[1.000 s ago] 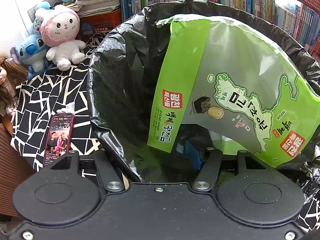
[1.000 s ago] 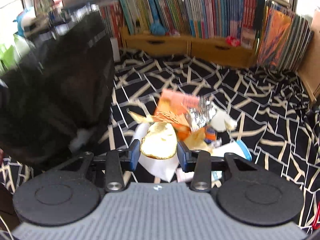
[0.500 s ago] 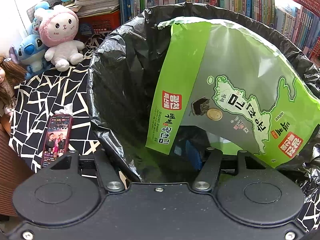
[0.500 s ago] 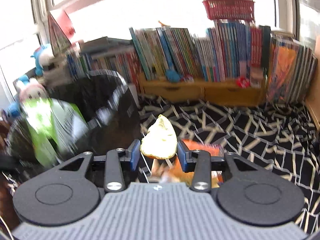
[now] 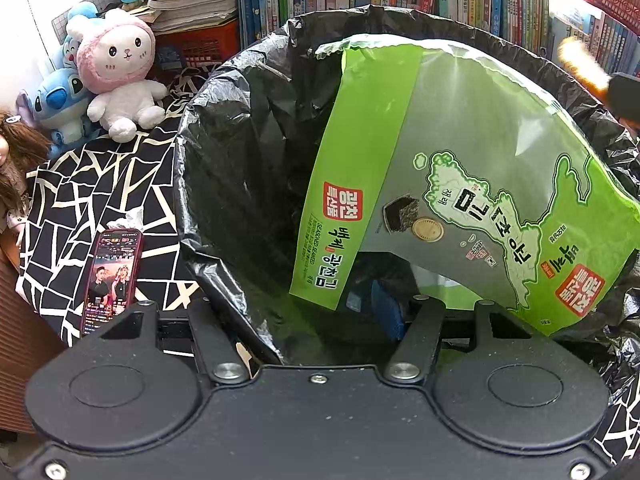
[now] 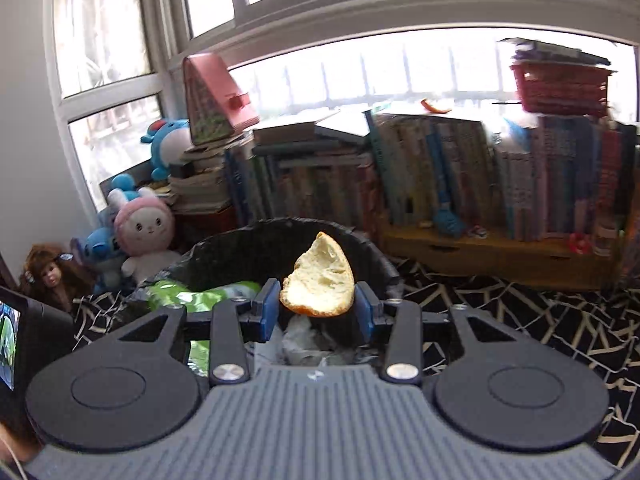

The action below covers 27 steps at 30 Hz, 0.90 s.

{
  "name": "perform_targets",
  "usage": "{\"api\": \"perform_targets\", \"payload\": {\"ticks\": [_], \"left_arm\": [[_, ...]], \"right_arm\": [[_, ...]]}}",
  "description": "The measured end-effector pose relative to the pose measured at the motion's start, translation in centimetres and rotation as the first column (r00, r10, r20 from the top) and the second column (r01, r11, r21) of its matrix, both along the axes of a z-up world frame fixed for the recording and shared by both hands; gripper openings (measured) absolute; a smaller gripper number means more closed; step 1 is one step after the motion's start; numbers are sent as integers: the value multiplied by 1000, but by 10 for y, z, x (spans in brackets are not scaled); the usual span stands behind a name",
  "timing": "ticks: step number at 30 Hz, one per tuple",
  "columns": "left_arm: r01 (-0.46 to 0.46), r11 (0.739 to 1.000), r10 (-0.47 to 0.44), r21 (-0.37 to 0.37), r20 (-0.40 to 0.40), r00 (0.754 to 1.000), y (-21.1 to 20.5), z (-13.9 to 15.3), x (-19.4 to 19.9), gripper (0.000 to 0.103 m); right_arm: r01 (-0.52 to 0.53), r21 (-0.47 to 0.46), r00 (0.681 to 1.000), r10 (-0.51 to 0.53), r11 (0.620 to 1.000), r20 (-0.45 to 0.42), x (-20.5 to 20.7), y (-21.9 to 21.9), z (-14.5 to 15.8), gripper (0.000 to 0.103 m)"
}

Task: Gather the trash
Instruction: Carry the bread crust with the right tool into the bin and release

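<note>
Right wrist view: an orange peel (image 6: pixel 320 280) is clamped between the pads of the right gripper (image 6: pixel 316 310), above the black-lined bin (image 6: pixel 256 240). A green wrapper (image 5: pixel 460 184) is leaned inside the bin. The bin's near rim is gripped by the left gripper (image 5: pixel 320 320). A phone (image 5: pixel 112 280) is seen beside the bin.

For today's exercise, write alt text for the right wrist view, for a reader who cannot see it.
The right gripper holds a piece of orange peel between its blue pads, above an open bin lined with a black bag. Green packaging lies inside; plush toys and crowded bookshelves fill the background under bright windows.
</note>
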<state>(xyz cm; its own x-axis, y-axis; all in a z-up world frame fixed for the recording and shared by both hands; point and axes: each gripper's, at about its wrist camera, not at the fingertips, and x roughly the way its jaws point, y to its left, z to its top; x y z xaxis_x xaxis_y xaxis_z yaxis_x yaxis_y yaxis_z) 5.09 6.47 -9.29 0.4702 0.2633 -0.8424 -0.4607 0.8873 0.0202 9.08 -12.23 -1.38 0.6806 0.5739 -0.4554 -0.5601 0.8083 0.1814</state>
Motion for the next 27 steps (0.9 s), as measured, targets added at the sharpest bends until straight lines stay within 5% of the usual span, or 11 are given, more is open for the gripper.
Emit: {"api": "perform_targets", "payload": {"ticks": [13,27], "left_arm": [[2,1000,-2,0,0,1000,0,0,1,60],[2,1000,-2,0,0,1000,0,-1,1,60]], "right_arm": [[-48,-48,998,46,998,-39,6,20,-19,50],[74,9,996,-74,997,48,0,-13,2,84]]}}
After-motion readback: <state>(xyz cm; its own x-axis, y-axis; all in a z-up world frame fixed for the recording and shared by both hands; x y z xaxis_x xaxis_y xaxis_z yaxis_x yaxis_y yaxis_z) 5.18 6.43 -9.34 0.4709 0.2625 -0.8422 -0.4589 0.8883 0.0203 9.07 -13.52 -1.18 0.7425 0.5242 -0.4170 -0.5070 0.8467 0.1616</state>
